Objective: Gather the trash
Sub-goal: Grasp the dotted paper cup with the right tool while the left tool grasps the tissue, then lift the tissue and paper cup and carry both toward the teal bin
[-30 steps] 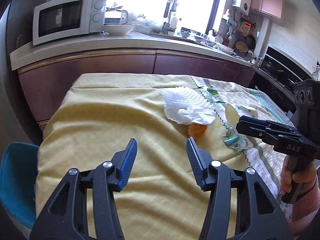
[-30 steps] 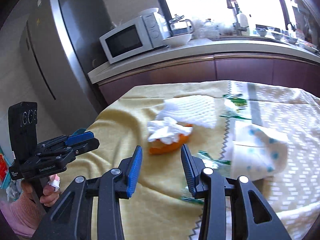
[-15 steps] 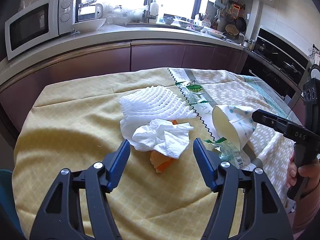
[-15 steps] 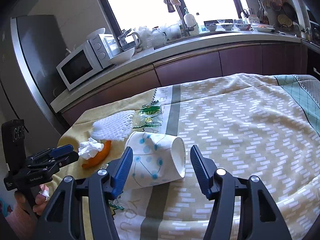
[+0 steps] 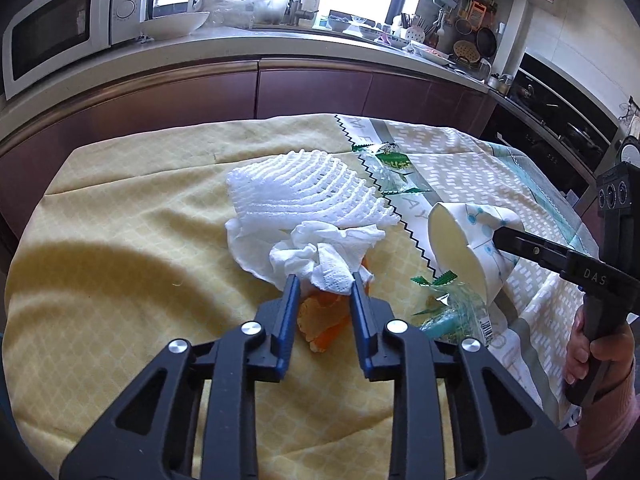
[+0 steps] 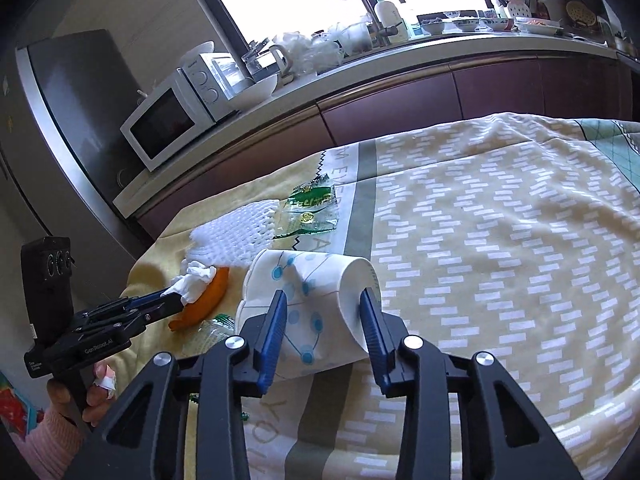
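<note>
Left wrist: tissue [image 5: 320,258] between closing tool [image 5: 324,286]

tablecloth [image 5: 132,264]: showing as matt woven cloth
tissue [image 5: 320,256]: looking like soft, crumpled paper
foam net [image 5: 304,184]: appearing as white meshed foam
paper cup [image 6: 320,300]: showing smooth printed paper
wrapper [image 6: 312,212]: gleaming as glossy clear plastic
peel [image 6: 208,296]: looking matt orange

Both cams ride the handheld grippers, looking down along their jaws at the cloth-covered worktop [image 5: 120,280] from close up, left one facing the tissue [image 5: 320,256], right one the paper cup [image 6: 320,300], both sharing that trash pile.
</note>
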`<state>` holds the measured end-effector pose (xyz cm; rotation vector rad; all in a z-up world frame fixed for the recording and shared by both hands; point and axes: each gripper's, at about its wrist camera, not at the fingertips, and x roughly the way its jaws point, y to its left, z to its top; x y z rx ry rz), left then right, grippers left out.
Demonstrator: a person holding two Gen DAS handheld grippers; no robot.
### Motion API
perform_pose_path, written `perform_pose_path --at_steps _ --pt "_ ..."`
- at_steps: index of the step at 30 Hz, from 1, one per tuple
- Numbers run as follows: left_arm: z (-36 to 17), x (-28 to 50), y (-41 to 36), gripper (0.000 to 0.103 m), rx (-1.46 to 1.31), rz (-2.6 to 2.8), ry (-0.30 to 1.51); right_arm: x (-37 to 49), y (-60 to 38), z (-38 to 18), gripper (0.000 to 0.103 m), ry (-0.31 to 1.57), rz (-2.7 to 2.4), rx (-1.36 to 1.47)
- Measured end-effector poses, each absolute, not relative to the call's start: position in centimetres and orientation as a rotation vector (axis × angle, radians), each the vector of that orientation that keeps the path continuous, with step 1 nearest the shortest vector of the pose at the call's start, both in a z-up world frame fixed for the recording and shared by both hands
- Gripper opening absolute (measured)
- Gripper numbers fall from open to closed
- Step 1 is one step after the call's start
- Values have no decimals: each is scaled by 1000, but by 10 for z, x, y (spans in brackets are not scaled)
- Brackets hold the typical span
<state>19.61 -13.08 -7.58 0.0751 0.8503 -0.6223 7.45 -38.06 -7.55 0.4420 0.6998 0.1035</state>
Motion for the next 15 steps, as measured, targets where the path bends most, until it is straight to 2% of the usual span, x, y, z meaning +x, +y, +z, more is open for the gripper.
perform_pose_path --at_steps 5,15 --pt "-74 195 -129 7 63 -623 840 68 -387 -74 21 681 110 464" --pt "-53 178 -109 4 33 -621 771 53 -388 -59 21 627 125 475"
